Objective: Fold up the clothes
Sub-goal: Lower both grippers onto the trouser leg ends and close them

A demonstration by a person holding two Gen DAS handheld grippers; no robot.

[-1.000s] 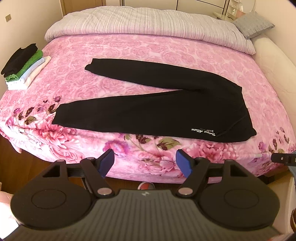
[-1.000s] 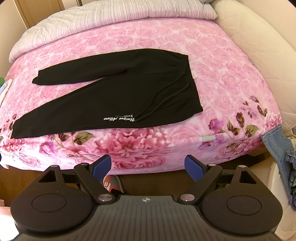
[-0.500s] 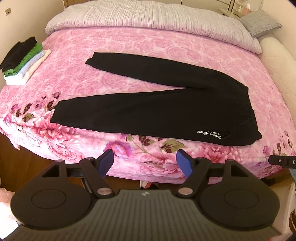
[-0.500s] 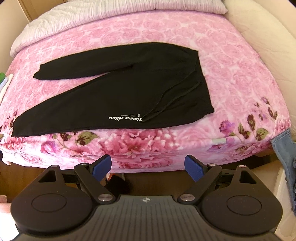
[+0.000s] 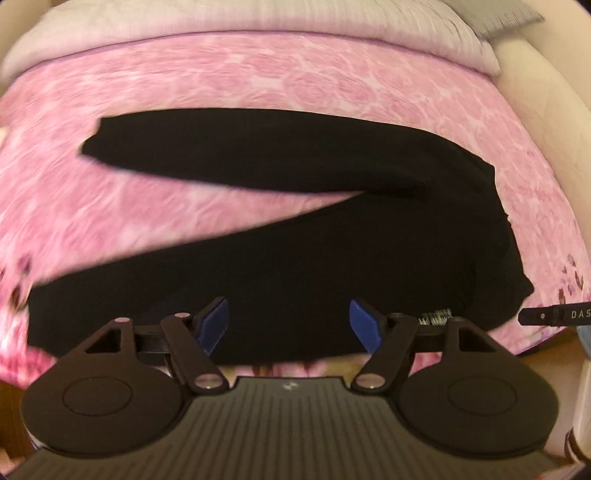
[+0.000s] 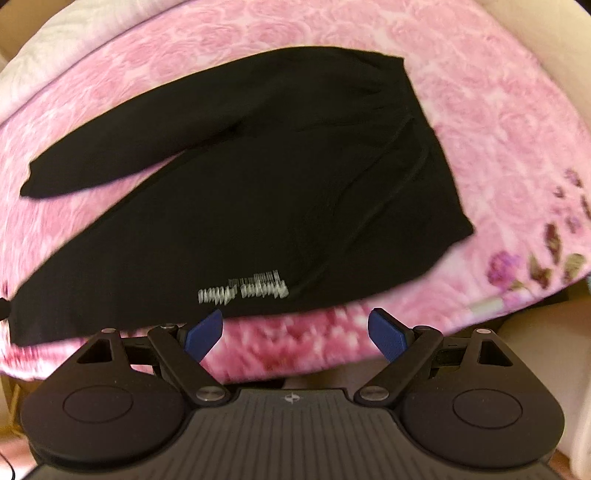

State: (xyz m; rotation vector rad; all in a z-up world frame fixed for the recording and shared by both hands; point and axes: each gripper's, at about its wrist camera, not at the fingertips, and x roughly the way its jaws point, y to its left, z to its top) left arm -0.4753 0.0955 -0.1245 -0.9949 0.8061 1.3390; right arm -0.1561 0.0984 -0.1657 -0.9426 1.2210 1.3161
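Black trousers (image 5: 332, 240) lie flat on the pink floral bedspread (image 5: 184, 81), legs spread to the left, waist to the right, white lettering near the front edge. They also show in the right wrist view (image 6: 277, 184). My left gripper (image 5: 290, 325) is open and empty, just over the near leg's front edge. My right gripper (image 6: 295, 334) is open and empty, over the bed's front edge just short of the lettering (image 6: 243, 288). Both views are motion-blurred.
A striped grey-pink duvet (image 5: 258, 18) lies along the head of the bed, with a grey pillow (image 5: 498, 14) at the far right. A cream padded surface (image 5: 546, 92) borders the bed's right side. The right gripper's tip (image 5: 554, 315) shows at the left view's right edge.
Both grippers have moved forward and down toward the trousers, which now fill much more of each view. Both stay open. The trousers have not moved.
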